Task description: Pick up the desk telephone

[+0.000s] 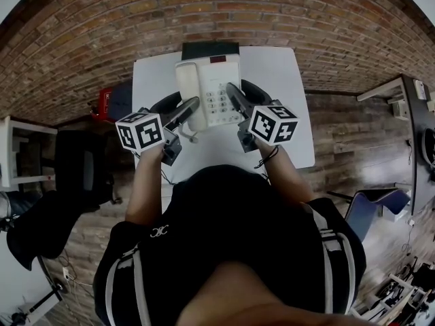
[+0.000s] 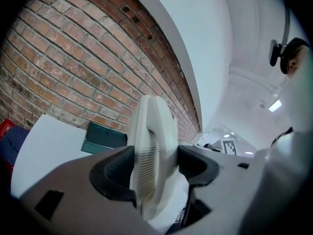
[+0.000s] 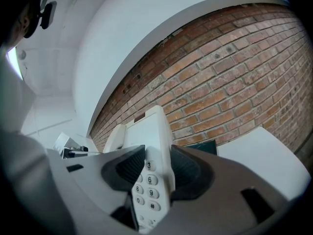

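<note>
Desk telephone (image 1: 211, 80) clamped from both sides.
Left gripper (image 2: 154, 163) pinches the handset (image 2: 149, 131) edge, right gripper (image 3: 156, 168) the keypad (image 3: 145, 190) edge, jaws wide.

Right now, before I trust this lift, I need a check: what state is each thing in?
desk telephone: gripped at both sides, keypad facing up.
handset: seated in its cradle.
left gripper: shut on the desk telephone's handset side.
right gripper: shut on the desk telephone's keypad side.
dark green box: lying flat on the table behind the desk telephone.
</note>
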`<action>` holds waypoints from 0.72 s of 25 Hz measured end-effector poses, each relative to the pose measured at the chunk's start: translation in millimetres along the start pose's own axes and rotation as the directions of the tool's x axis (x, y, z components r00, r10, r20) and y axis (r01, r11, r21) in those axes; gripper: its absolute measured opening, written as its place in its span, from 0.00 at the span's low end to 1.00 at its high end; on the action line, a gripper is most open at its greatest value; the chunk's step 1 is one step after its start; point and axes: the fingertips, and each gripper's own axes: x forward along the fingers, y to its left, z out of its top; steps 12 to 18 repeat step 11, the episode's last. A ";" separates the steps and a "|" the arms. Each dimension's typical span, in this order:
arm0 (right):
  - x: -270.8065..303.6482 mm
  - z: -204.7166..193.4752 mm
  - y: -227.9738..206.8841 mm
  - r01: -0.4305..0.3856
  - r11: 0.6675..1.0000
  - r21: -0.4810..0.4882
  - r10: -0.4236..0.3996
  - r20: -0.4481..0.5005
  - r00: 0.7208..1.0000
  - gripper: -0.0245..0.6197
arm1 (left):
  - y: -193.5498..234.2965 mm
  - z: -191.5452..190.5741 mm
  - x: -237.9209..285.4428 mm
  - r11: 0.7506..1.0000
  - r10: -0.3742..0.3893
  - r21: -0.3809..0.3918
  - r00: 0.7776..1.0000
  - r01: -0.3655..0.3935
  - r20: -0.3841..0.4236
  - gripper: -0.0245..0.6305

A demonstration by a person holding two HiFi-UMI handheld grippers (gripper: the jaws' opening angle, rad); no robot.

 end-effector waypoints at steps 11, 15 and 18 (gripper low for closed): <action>4.4 -6.4 8.6 0.006 1.000 -0.003 -0.006 -0.009 1.000 0.27 | 7.5 -3.7 -8.7 1.000 -0.002 -0.012 1.000 0.002 -0.008 0.47; 4.4 -6.4 8.6 0.006 1.000 -0.003 -0.006 -0.009 1.000 0.27 | 7.5 -3.7 -8.7 1.000 -0.002 -0.012 1.000 0.002 -0.008 0.47; 4.4 -6.4 8.6 0.006 1.000 -0.003 -0.006 -0.009 1.000 0.27 | 7.5 -3.7 -8.7 1.000 -0.002 -0.012 1.000 0.002 -0.008 0.47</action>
